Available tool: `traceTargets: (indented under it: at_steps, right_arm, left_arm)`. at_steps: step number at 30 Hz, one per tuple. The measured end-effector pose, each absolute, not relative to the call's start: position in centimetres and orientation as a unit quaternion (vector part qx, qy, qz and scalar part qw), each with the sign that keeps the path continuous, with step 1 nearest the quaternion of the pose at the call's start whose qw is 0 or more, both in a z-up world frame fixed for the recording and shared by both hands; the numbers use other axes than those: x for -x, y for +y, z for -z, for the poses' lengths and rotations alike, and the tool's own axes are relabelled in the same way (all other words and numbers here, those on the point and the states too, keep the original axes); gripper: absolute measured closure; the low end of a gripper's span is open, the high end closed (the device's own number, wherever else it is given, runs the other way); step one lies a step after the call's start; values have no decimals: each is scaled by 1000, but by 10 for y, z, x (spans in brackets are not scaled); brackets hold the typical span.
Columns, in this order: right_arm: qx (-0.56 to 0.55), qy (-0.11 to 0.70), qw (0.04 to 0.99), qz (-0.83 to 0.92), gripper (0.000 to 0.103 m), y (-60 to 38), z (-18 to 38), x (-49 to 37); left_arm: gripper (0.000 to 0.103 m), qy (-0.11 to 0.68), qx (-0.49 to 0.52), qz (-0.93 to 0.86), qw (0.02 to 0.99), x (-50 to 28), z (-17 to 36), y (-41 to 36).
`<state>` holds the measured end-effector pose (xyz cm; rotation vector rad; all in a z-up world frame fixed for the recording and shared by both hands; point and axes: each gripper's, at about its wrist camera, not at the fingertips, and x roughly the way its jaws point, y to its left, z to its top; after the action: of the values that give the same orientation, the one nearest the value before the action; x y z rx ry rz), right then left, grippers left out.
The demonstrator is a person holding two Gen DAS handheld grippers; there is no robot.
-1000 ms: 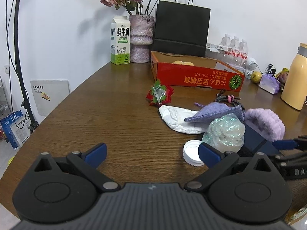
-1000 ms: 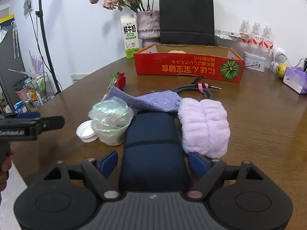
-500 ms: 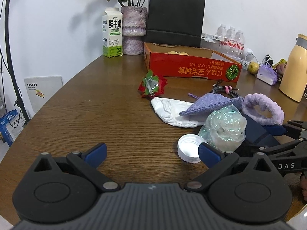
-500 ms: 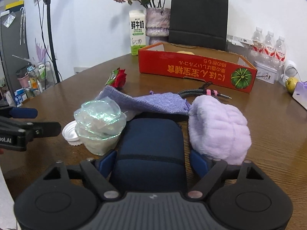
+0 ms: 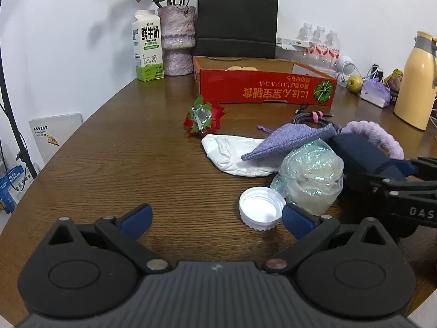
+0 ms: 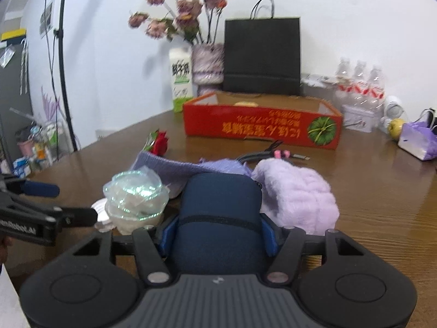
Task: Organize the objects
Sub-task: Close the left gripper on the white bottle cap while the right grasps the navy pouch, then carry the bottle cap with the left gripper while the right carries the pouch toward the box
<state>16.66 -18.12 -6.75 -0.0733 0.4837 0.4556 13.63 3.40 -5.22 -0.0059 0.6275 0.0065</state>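
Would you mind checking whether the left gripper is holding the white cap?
No, the left gripper is open and empty, and the white cap lies on the table just ahead of its right finger.

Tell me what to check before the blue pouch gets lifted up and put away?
1. Right gripper has the blue pouch: ok, jaws shut on both its sides.
2. Left gripper out of the way: ok, jaws open and empty, beside the white lid.
3. Crinkly plastic cup clear of the pouch: not ok, it sits right against the pouch's left side and might tip.
4. Fluffy purple headband free of the pouch: cannot tell, it lies close against the right side.
5. Red box has room: cannot tell, only one yellowish thing shows inside.
6. Path over the table to the box: ok, only a cable lies low.
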Motion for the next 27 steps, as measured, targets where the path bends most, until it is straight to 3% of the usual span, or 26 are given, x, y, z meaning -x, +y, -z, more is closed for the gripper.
traceTargets:
  at_steps: [9, 15, 18, 20, 27]
  right_arm:
    - [36, 224, 950, -213, 43, -183, 66, -161]
    - [34, 226, 950, -211, 43, -183, 67, -162]
    - [33, 225, 951, -211, 43, -184, 66, -162]
    - [34, 225, 950, -211, 43, -184, 66, -162]
    - [37, 226, 950, -212, 43, -183, 66, -162]
  left_arm:
    - [0, 317, -19, -11, 948, -148, 60, 18]
    - [21, 314, -14, -1, 949, -152, 63, 13]
    - [38, 303, -11, 5, 953, -152, 64, 10]
    - [61, 295, -10, 9, 956, -150, 63, 8]
    - [62, 287, -11, 1, 958, -142, 64, 9]
